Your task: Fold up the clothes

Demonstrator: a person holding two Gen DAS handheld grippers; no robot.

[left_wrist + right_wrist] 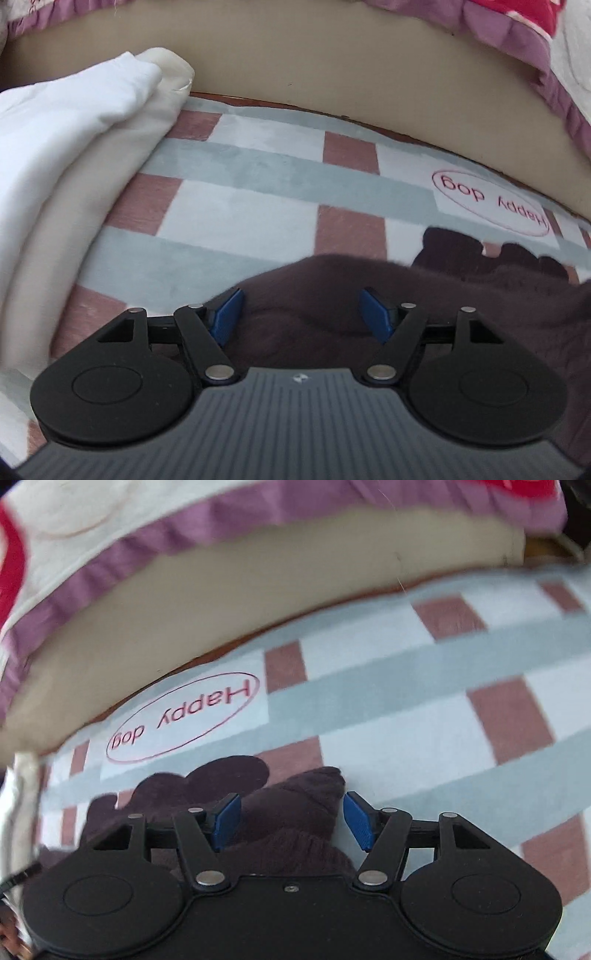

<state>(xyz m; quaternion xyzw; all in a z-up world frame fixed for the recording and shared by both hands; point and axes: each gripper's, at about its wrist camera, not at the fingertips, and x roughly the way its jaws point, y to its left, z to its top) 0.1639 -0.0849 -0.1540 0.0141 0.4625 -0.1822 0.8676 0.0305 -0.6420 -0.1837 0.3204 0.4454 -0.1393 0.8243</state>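
beyond the dark garment's edge, checked blanket lies bare.

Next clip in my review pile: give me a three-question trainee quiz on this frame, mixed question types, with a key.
1. True or false: the jaws of the left gripper are clamped tight on the white folded cloth.
2. Multiple choice: what lies between the jaws of the right gripper? A) a corner of the dark maroon garment B) a white towel C) nothing but bare blanket
3. Fill in: the oval label on the checked blanket reads "Happy ___".

Key
1. False: the jaws stand apart over the dark maroon garment; the white cloth lies off to the left.
2. A
3. dog
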